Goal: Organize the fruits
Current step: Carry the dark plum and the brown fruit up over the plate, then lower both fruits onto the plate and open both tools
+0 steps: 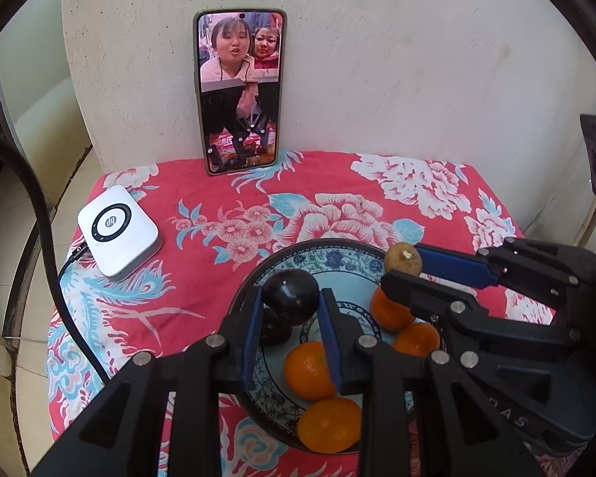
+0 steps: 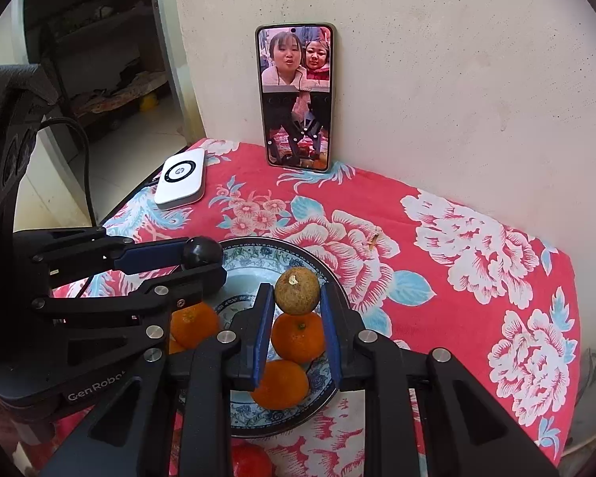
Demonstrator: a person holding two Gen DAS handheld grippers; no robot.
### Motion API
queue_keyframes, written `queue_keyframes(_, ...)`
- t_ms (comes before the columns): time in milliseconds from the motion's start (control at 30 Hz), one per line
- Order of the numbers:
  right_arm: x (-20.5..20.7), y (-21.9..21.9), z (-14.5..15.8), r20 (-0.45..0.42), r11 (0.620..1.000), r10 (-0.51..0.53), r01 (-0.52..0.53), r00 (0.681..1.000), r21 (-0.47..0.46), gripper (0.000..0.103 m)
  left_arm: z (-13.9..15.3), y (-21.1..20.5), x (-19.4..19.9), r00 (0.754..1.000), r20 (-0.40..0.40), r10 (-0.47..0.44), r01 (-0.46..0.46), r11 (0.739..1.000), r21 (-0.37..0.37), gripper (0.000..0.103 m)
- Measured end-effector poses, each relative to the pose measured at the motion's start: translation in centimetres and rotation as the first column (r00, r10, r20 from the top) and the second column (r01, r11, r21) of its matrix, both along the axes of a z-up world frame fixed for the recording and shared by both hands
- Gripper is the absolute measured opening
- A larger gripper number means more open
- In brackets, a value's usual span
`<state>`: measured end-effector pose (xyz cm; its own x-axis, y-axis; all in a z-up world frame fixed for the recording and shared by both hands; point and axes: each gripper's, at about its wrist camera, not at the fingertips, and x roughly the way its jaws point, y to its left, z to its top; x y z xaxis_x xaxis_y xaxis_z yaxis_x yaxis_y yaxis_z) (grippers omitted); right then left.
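Note:
A blue-patterned bowl [image 1: 337, 256] sits on the red floral cloth and holds several oranges [image 1: 308, 369]. My left gripper [image 1: 292, 292] is shut on a dark, glossy round fruit [image 1: 290, 302] above the bowl's left side; a second dark fruit [image 1: 274, 332] lies under it in the bowl. My right gripper [image 2: 297, 288] is shut on a brownish-yellow round fruit [image 2: 297, 294] above an orange [image 2: 298, 338] in the bowl [image 2: 258, 244]. Each wrist view shows the other gripper side-on with its fruit: right gripper [image 1: 402, 264], left gripper [image 2: 202, 256].
A phone [image 1: 240, 91] leans upright against the white wall at the table's back. A white box with a black cable [image 1: 117, 230] lies on the cloth's left side, near the edge. Something red [image 2: 250, 461] lies on the cloth in front of the bowl.

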<state>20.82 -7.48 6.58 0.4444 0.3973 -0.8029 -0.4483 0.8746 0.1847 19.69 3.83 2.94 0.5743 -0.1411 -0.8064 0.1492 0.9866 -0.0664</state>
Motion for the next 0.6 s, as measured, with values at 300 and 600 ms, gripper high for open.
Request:
queue_keyframes(300, 0.3, 0.3, -1.1, -0.02, 1.0, 0.011, -0.011, 1.0, -0.006, 0.025, -0.6, 0.0, 0.2, 1.0, -0.003, -0.003, 0.003, 1.0, 0.004, 0.03)
queue_keyframes(600, 0.4, 0.1, -1.6, -0.024, 1.0, 0.006, -0.006, 1.0, 0.001, 0.027, -0.6, 0.0, 0.4, 1.0, 0.001, -0.015, 0.015, 1.0, 0.005, 0.03)
